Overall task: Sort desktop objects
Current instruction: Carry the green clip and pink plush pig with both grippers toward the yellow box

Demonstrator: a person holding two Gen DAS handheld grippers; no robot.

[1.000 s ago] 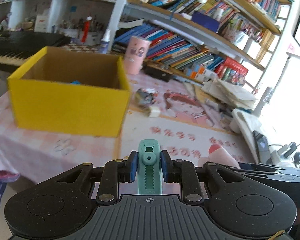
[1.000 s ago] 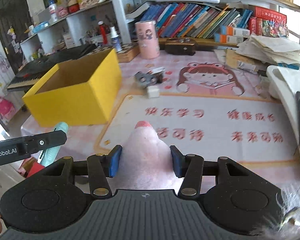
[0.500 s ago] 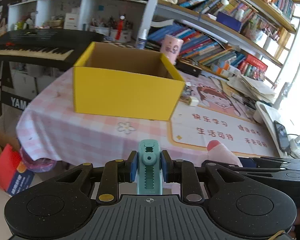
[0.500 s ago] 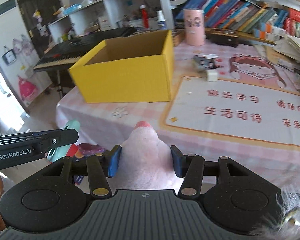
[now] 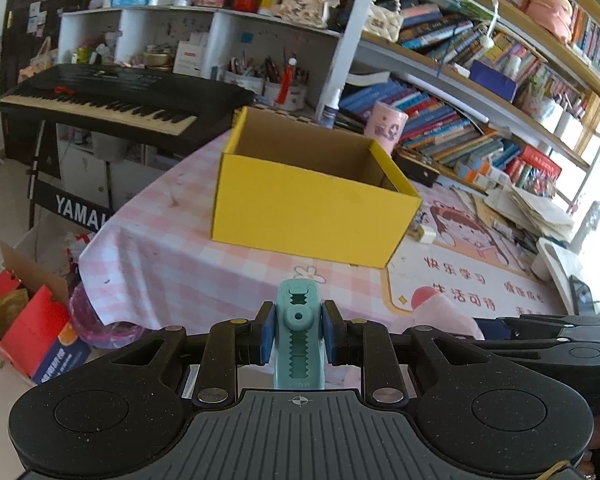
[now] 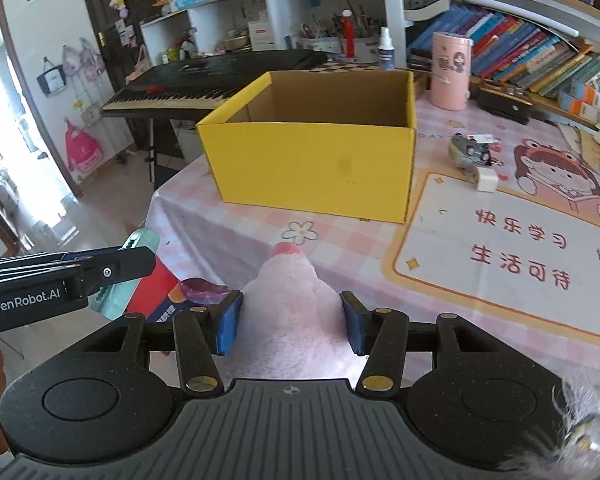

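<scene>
Matt cardboard box (image 6: 312,164); fluffy plush toy (image 6: 290,304); smooth plastic clip (image 5: 299,340).

One yellow cardboard box (image 6: 312,168) stands on the tabletop (image 6: 228,240). One teal clip (image 5: 299,344), one pink plush toy (image 6: 290,312), one pink cylindrical tin (image 6: 450,70), one white cube (image 6: 486,181), one black keyboard (image 5: 112,100) and two claws: left claw (image 5: 299,338), right claw (image 6: 291,322).

Teal clip (image 5: 298,340), pink plush (image 6: 290,304), open yellow box (image 6: 312,164)
</scene>
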